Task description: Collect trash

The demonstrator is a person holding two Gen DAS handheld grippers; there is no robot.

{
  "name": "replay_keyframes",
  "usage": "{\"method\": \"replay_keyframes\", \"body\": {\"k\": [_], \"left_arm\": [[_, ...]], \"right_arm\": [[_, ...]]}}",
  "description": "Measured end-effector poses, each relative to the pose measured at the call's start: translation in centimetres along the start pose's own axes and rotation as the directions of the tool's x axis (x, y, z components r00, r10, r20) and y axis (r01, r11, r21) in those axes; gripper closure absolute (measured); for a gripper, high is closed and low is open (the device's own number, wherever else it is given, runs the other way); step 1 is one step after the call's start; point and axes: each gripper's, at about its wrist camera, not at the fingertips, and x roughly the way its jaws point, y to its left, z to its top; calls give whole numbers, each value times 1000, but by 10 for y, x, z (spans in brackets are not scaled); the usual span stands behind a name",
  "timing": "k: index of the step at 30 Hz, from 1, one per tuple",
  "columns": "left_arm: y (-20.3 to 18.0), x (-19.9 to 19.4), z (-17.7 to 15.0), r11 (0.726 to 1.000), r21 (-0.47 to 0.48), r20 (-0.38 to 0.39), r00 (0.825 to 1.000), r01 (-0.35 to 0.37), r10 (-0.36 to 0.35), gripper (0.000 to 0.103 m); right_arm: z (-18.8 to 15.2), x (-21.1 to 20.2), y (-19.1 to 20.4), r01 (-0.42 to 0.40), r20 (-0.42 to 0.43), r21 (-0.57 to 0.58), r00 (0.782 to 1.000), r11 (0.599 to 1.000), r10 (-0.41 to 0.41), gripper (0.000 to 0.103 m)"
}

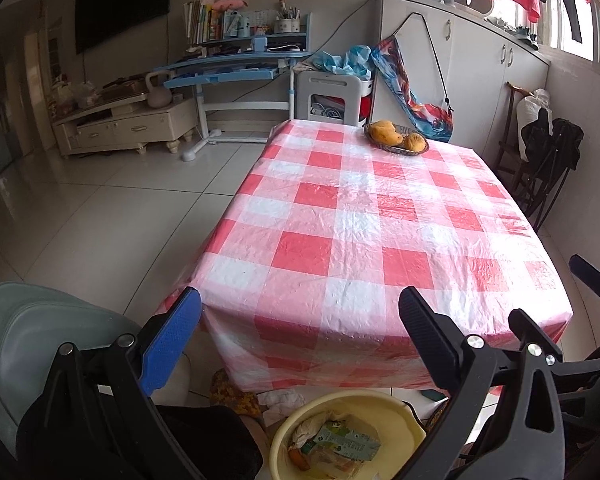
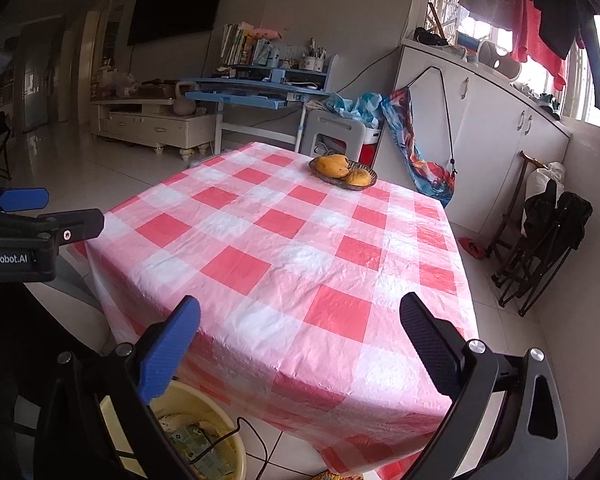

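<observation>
A pale yellow basin [image 1: 408, 420] stands on the floor under the near table edge. It holds a green carton [image 1: 348, 442], crumpled tissue and orange peel. In the left wrist view my left gripper [image 1: 300, 320] hovers above it, open wide, with nothing between its blue and black fingers. My right gripper [image 2: 300, 320] is open too and empty, over the table's near corner. Below its blue finger is the basin [image 2: 236, 446], with a black cable across it. My left gripper [image 2: 74, 208] shows from the side at the left edge. No trash lies on the checked tablecloth [image 1: 360, 220].
A woven basket with yellow fruit [image 1: 396, 138] sits at the table's far end. A grey chair [image 1: 40, 340] stands at the near left, folded black chairs [image 2: 548, 240] at the right wall. A white crumpled cloth [image 1: 280, 400] lies on the floor beside the basin. White cabinets line the right.
</observation>
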Motion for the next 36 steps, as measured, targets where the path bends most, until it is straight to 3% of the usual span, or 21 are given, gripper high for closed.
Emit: {"method": "replay_keyframes", "body": {"k": [8, 11, 20, 36], "left_arm": [[-3, -3, 5, 1000, -8, 16, 1000, -7, 7, 7], [-6, -6, 5, 1000, 2, 31, 999, -9, 9, 7], [-9, -10, 7, 1000, 3, 56, 998, -9, 9, 7], [-1, -8, 6, 1000, -31, 51, 999, -2, 3, 7]], "right_arm": [[0, -4, 1, 62, 37, -27, 997, 998, -61, 8], [-2, -8, 5, 168, 68, -47, 984, 985, -165, 8], [-2, -5, -1, 58, 31, -21, 998, 998, -58, 8], [-1, -7, 5, 3, 22, -12, 1000, 1000, -3, 8]]}}
